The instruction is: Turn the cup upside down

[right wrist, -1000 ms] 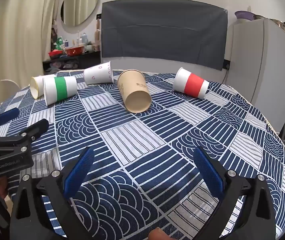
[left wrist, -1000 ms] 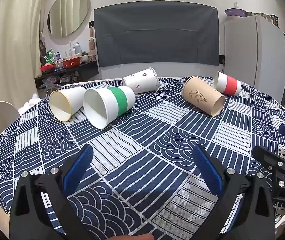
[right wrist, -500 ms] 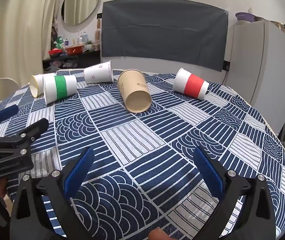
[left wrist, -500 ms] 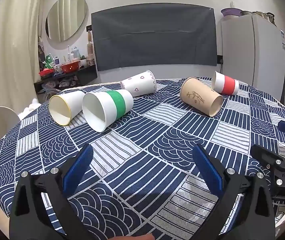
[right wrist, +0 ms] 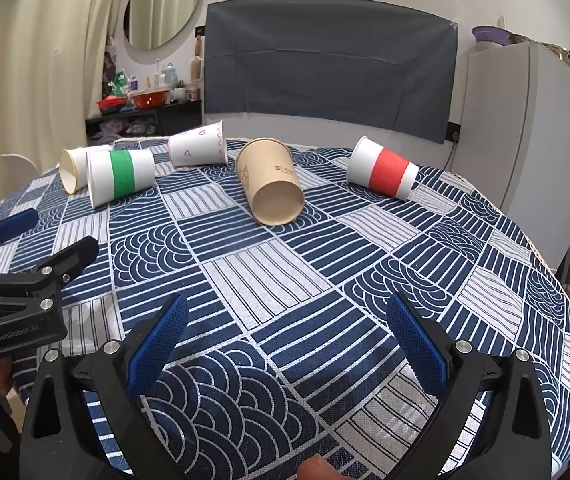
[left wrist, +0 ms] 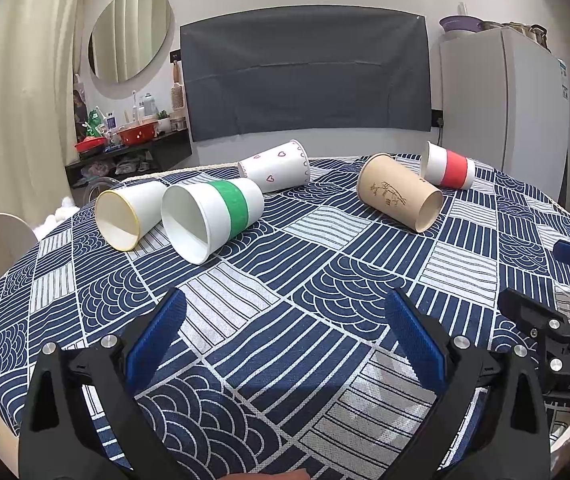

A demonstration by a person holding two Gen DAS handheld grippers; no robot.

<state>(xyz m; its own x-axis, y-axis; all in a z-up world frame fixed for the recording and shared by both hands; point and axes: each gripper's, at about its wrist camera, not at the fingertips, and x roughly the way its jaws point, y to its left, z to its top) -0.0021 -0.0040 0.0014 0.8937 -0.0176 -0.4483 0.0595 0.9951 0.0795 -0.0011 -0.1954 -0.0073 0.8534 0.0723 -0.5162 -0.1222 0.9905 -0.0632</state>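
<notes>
Five cups [right wrist: 273, 186] lie sideways on the tablecloth [right wrist: 269, 280] beyond the spread fingers [right wrist: 157, 344].

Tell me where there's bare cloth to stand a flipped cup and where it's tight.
Free: the tablecloth between both open grippers, left gripper and right gripper, and the brown cup; also right of the red-band cup. Crowded: far left, where the yellow-rim cup, green-band cup and heart cup cluster.

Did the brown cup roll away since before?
No. The brown cup lies on the same tablecloth squares in the right wrist view, mouth toward the camera.
</notes>
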